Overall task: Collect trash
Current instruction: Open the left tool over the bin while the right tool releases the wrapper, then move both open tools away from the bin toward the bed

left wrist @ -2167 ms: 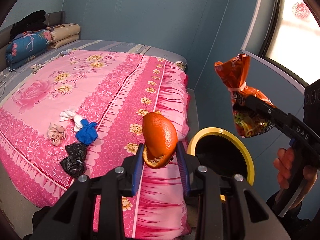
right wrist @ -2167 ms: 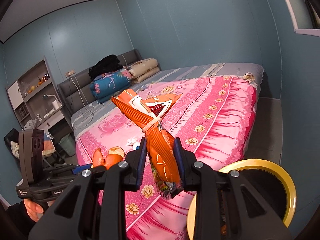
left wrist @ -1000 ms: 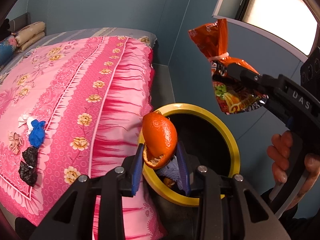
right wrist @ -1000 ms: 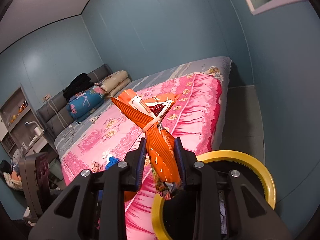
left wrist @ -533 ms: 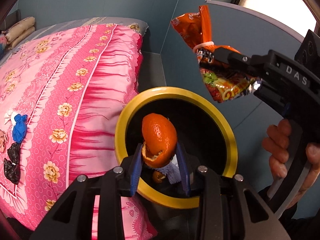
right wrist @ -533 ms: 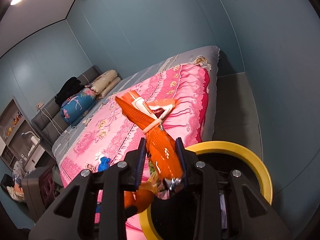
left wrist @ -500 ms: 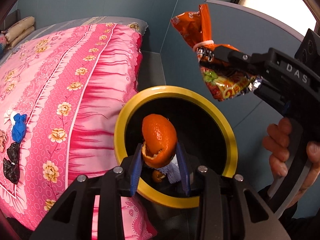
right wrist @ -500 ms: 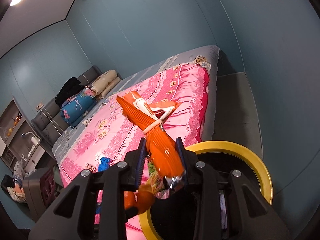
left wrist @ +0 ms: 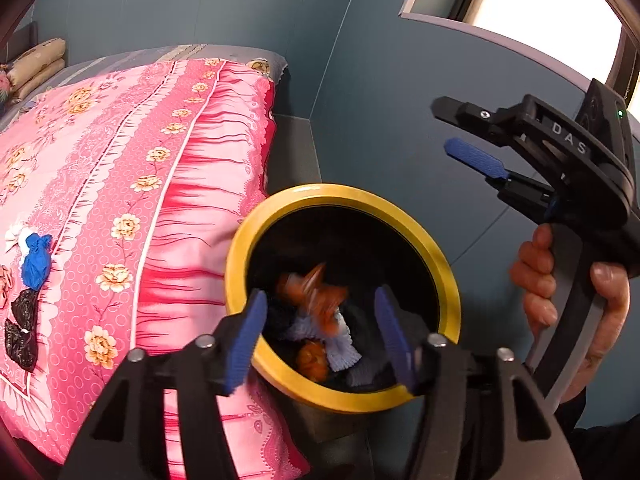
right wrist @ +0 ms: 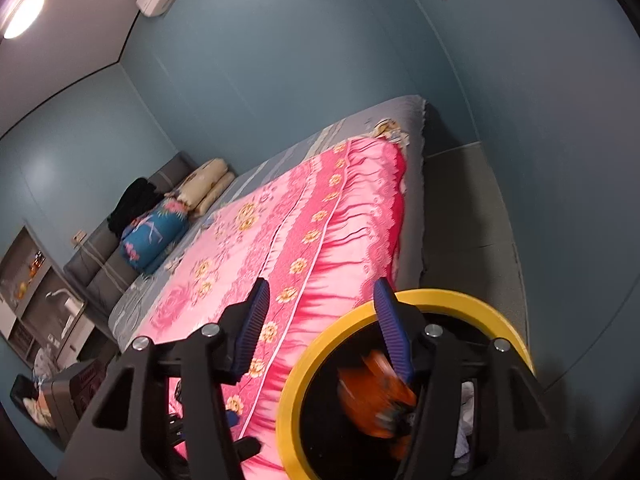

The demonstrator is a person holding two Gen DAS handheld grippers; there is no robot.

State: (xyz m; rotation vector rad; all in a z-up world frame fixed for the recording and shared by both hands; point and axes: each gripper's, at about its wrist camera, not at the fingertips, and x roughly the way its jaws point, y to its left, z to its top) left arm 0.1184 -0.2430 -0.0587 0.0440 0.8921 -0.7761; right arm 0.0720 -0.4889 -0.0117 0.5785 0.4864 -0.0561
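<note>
Below both grippers stands a black bin with a yellow rim. My left gripper hangs over its mouth with its jaws opening and nothing between them. The orange peel is a blur falling inside the bin. My right gripper is also opening and empty above the bin's far right side. The orange snack bag is a blur dropping into the bin. On the bed's left edge lie a blue wad, a white tissue and black bags.
The bed with a pink flowered cover presses against the bin's left side. A blue wall and a window sill stand close behind the bin. A hand holds the right gripper's handle. Pillows and shelves lie far off.
Both grippers have opened. The orange peel has left the left jaws and the snack bag has left the right jaws; both are falling into the bin.
</note>
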